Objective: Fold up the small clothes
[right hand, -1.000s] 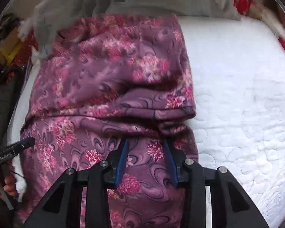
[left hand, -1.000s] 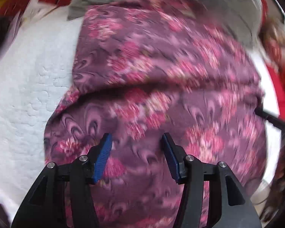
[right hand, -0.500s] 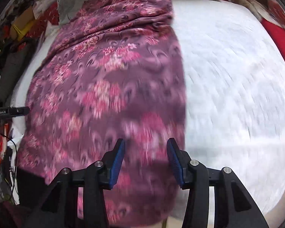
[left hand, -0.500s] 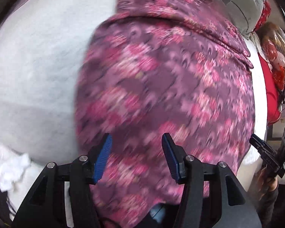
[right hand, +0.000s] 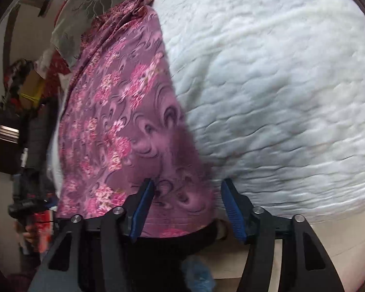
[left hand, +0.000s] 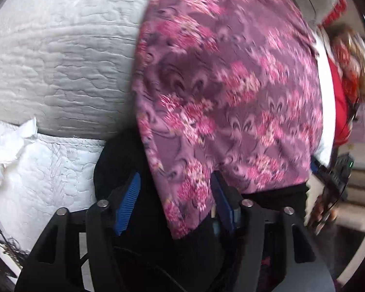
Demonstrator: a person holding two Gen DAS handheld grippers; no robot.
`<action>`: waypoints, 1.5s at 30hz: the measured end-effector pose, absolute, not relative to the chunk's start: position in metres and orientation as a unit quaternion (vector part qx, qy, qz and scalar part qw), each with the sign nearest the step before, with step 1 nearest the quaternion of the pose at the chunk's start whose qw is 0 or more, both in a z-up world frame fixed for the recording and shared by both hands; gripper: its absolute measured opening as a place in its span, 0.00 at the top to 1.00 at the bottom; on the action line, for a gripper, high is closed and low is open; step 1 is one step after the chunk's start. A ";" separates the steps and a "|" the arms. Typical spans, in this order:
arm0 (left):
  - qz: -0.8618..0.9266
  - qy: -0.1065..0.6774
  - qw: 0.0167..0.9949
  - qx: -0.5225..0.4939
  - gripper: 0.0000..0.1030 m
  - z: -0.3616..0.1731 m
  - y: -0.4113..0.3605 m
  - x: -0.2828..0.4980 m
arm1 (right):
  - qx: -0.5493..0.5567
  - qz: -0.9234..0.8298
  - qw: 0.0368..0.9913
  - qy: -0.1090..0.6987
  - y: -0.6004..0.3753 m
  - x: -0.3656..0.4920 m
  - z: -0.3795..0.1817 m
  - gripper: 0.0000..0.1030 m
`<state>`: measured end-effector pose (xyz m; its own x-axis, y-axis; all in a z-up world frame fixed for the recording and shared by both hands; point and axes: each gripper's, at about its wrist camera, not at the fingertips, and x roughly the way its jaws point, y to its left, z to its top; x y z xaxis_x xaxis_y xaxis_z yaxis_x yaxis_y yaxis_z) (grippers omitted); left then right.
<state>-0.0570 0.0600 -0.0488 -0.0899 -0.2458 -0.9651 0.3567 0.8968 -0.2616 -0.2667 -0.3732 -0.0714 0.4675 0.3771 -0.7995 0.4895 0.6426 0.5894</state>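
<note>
A purple garment with pink flowers [left hand: 231,85] lies stretched along the white quilted bed [left hand: 60,48]; its near hem hangs over the bed's edge. My left gripper [left hand: 175,194] is open, with the hem's left corner hanging between its blue pads. In the right wrist view the same garment [right hand: 119,121] runs up the left side of the bed [right hand: 279,97]. My right gripper [right hand: 187,209] is open, with the hem's right corner between its fingers. The other gripper [right hand: 24,202] shows at the far left.
A grey flowered pillow [right hand: 85,7] lies at the garment's far end. Red fabric [left hand: 340,107] sits past the bed's right side. Crumpled white paper [left hand: 9,146] lies at the bed's near left edge. Dark clothing [left hand: 182,255] is just below the grippers.
Both grippers have drawn back from over the garment to the bed's near edge. The folded-over garment now lies stretched out long. The jaws stay open.
</note>
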 end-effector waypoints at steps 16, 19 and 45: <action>-0.286 0.675 0.679 -0.049 0.96 -0.017 0.070 -0.063 | 0.442 0.064 0.770 0.456 -0.346 -0.258 -0.040 0.89; -0.308 0.653 0.684 -0.101 0.96 0.001 0.071 -0.047 | 0.451 0.068 0.782 0.425 -0.350 -0.249 -0.017 0.89; -0.300 0.563 0.730 -0.246 0.96 0.038 0.052 0.144 | 0.530 0.006 0.790 0.308 -0.433 -0.077 0.038 0.89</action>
<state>0.1436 0.0524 0.0379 0.1857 -0.7141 -0.6750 0.1604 0.6998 -0.6961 -0.0765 -0.4327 0.0382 0.8099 0.3361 -0.4808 0.3169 0.4391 0.8407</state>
